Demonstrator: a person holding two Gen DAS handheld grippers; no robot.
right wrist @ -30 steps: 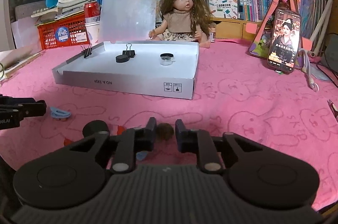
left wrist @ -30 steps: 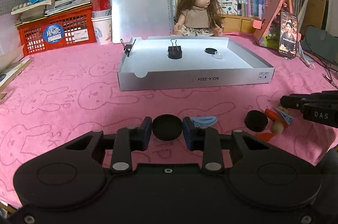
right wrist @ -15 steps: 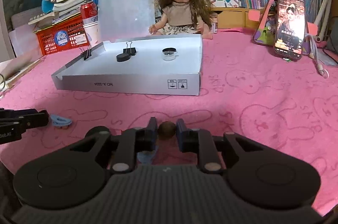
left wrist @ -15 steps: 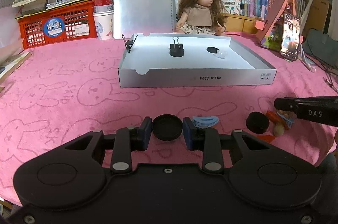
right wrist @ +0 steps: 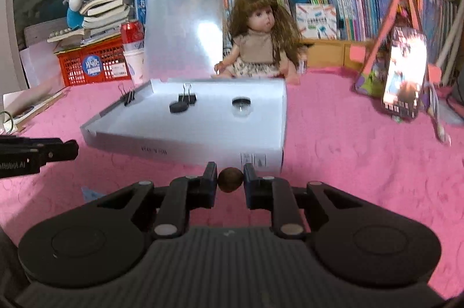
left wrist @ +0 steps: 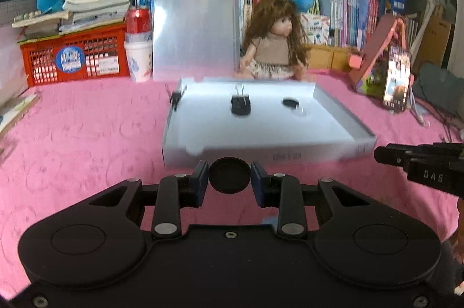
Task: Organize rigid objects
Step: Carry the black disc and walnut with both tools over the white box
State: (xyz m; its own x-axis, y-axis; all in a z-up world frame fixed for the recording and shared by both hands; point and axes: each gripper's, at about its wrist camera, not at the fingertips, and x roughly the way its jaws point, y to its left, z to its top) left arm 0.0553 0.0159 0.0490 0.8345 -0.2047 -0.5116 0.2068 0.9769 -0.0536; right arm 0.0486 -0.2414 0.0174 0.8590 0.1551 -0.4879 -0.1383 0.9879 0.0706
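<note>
Pink cloth (left wrist: 87, 133) is spread under one white tray (left wrist: 333, 116) where two binder clips (left wrist: 240, 104), one black cap (left wrist: 290, 103) and one clear cap (left wrist: 301, 113) are seen. One black disc (left wrist: 229, 175) is clamped in the left gripper (left wrist: 229, 183), one brown ball (right wrist: 230, 179) in the right gripper (right wrist: 230, 184).

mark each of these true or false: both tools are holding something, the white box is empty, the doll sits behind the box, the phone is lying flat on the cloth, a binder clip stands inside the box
1. Both tools are holding something. True: the left tool grips a black round cap, and the right tool grips a small brown ball.
2. The white box is empty. False: it holds binder clips, a black disc and a small clear jar.
3. The doll sits behind the box. True.
4. The phone lies flat on the cloth. False: it stands propped upright against a pink stand.
5. A binder clip stands inside the box. True.
</note>
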